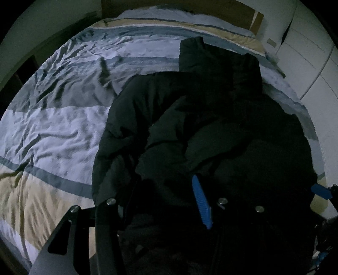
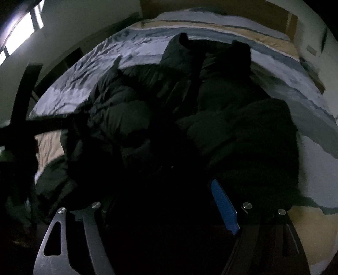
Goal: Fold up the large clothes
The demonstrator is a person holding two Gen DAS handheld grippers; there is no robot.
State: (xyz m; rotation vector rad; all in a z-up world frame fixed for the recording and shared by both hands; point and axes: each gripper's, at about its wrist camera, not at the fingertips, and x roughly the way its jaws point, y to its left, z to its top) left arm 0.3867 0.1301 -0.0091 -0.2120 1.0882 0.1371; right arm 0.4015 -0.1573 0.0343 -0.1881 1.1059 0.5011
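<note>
A black puffer jacket (image 1: pixel 200 127) lies on the striped duvet (image 1: pixel 63 118), hood toward the headboard and both sleeves drawn in over the body. My left gripper (image 1: pixel 164 179) hovers over its near end. One blue pad (image 1: pixel 201 203) shows bare, while dark fabric hides the other finger. In the right wrist view the jacket (image 2: pixel 211 127) fills the middle, and my right gripper (image 2: pixel 164 184) stands wide above its near edge. Here too, one blue pad (image 2: pixel 224 207) shows and the other is lost in the dark. The right gripper's blue tip (image 1: pixel 321 190) shows at the jacket's right edge.
The room is very dim. A wooden headboard (image 1: pixel 190 8) closes the far end of the bed, and white cupboard doors (image 1: pixel 306 52) stand to its right. A bright window (image 2: pixel 21 27) sits high on the left. A dark cross-shaped frame (image 2: pixel 27 105) stands at the bed's left side.
</note>
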